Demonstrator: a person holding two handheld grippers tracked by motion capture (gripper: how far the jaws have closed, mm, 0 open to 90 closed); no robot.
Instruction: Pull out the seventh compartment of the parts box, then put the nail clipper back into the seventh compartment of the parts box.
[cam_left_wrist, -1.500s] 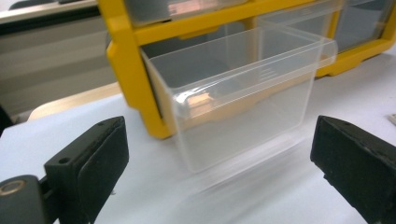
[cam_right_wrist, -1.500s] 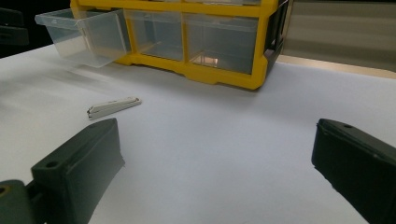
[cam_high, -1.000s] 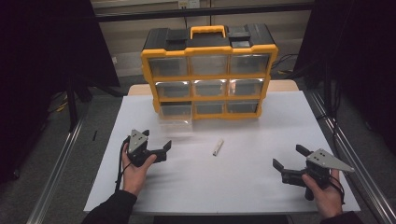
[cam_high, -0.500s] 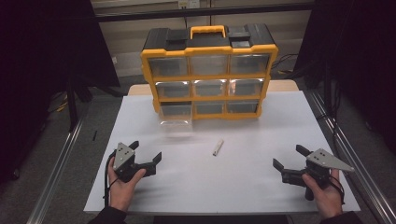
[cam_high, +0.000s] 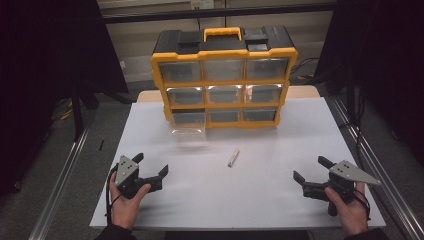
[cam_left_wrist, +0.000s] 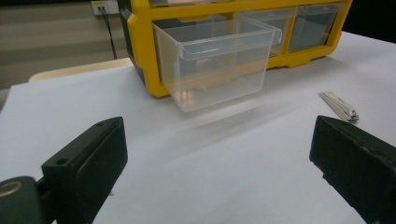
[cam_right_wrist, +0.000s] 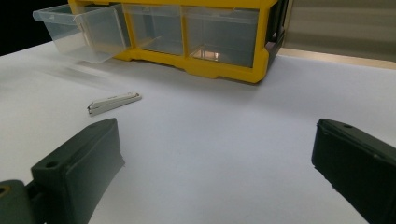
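A yellow and black drawer cabinet (cam_high: 225, 75) stands at the back of the white table (cam_high: 260, 195). Its bottom-left clear drawer (cam_high: 187, 123) (cam_left_wrist: 217, 60) (cam_right_wrist: 79, 30) is pulled out and looks empty. A small white nail clipper (cam_high: 233, 157) (cam_left_wrist: 340, 106) (cam_right_wrist: 114, 102) lies on the table in front of the cabinet. My left gripper (cam_high: 151, 167) (cam_left_wrist: 219, 182) is held open at the front left, facing the drawer, with nothing in it. At the front right my right gripper (cam_high: 312, 170) (cam_right_wrist: 219, 177) is open as well and holds nothing.
The cabinet has three rows of clear drawers; the others are pushed in. A metal rail (cam_high: 372, 165) runs along the table's right side and another rail (cam_high: 62, 175) along its left. Dark floor lies beyond both.
My left gripper has drawn back from the middle left toward the table's front edge. The right gripper has not moved. The drawer stays pulled out.
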